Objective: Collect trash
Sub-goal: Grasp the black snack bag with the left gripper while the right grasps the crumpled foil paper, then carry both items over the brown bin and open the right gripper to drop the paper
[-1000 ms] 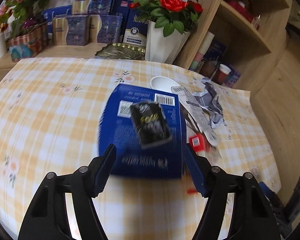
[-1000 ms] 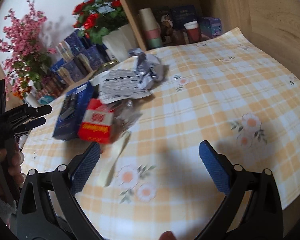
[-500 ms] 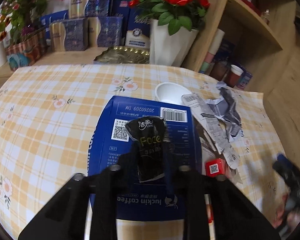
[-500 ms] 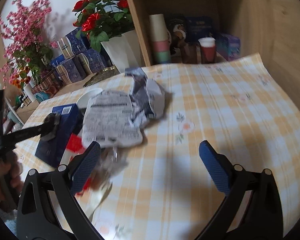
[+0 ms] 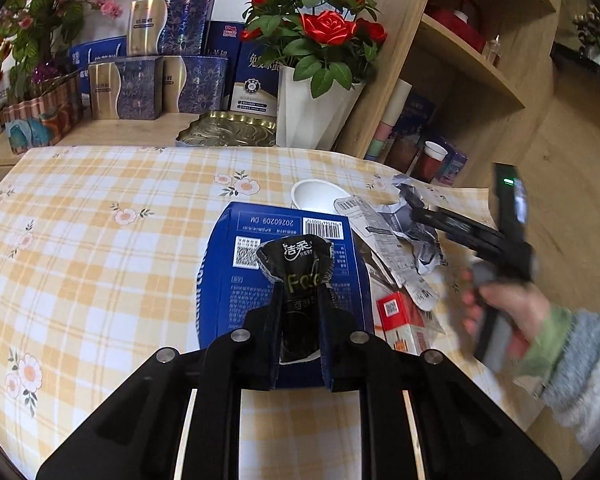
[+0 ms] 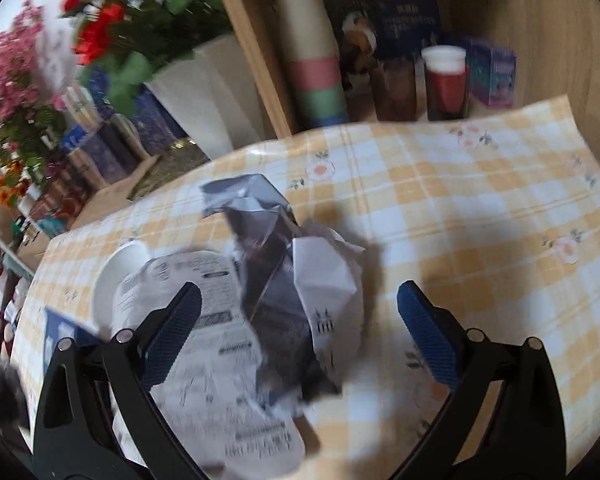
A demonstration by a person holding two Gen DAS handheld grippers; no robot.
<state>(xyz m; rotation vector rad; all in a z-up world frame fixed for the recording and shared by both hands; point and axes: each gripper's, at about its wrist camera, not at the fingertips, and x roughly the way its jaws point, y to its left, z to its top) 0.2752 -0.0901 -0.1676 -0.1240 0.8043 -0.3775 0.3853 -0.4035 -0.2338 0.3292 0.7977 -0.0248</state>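
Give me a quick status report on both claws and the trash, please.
Left claw shut on black tissue packet, atop blue box. Right claw open, straddling crumpled paper. Nothing blocking either.

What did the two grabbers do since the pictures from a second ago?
The left gripper has just been closing its jaws and now pinches the black tissue packet lying on the blue box. The right gripper, jaws open, swung over to the crumpled paper wrapper, which now sits between them. The box, white bowl and red carton stayed put.
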